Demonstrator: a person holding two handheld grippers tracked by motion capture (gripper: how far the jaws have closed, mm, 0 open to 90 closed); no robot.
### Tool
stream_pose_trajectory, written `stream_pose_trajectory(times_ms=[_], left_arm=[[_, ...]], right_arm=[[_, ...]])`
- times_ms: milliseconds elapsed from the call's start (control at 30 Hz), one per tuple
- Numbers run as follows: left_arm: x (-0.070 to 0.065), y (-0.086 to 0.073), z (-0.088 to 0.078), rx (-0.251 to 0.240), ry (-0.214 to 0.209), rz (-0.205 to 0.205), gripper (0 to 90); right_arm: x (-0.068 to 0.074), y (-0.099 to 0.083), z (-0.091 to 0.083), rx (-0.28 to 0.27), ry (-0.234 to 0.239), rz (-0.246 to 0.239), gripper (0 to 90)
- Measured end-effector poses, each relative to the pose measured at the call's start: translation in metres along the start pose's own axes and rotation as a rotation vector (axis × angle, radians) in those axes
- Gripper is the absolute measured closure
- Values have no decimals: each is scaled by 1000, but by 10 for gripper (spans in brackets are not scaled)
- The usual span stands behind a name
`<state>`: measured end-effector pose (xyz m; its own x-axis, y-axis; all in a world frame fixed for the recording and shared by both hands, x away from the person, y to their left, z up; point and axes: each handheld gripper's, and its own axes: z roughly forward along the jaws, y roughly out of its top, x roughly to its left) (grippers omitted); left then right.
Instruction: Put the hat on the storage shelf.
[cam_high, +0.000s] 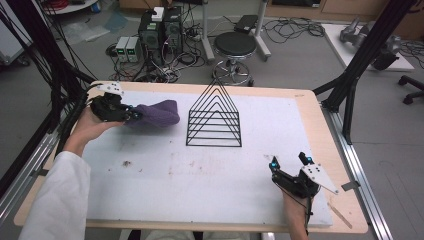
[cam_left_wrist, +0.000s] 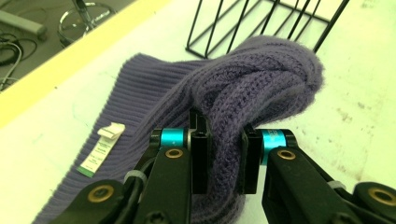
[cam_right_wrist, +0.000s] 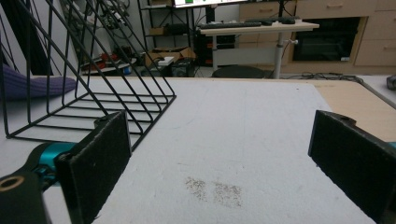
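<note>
Knitwear first: left claw pinches the purple hat, its ribbed brim trailing on the counter beneath. Lift slowly, keeping clear of the wire rack ahead; right claw waits wide.

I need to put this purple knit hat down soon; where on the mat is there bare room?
The widest bare patch is the white mat in front of the wire rack, between both hands. Another lies right of the rack, beyond the open right gripper. It is crowded at far left, where the left gripper clamps the hat.
</note>
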<state>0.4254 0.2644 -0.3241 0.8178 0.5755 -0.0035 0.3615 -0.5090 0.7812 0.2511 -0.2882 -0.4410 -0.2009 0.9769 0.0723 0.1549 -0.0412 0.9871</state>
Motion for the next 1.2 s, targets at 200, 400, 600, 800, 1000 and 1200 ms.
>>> stream_pose_trajectory(times_ms=[200, 400, 600, 800, 1000, 1200], left_arm=[[-3, 7, -17, -69, 24, -21, 793], [-26, 22, -39, -219, 203, -9, 791], [-61, 33, -45, -352, 347, 43, 789], [-86, 41, -51, -441, 399, 75, 789], [-118, 36, -62, -650, 453, 63, 789], [-138, 25, -68, -778, 483, 78, 787]], right_arm=[[1, 0, 0, 6, 5, 0, 52], [1, 0, 0, 1, 4, -6, 52], [0, 3, -4, -56, -28, 15, 52], [-2, 3, -6, -66, -33, 36, 52], [-2, 4, -11, -97, -36, 54, 52], [-2, 5, -13, -124, -21, 63, 52]])
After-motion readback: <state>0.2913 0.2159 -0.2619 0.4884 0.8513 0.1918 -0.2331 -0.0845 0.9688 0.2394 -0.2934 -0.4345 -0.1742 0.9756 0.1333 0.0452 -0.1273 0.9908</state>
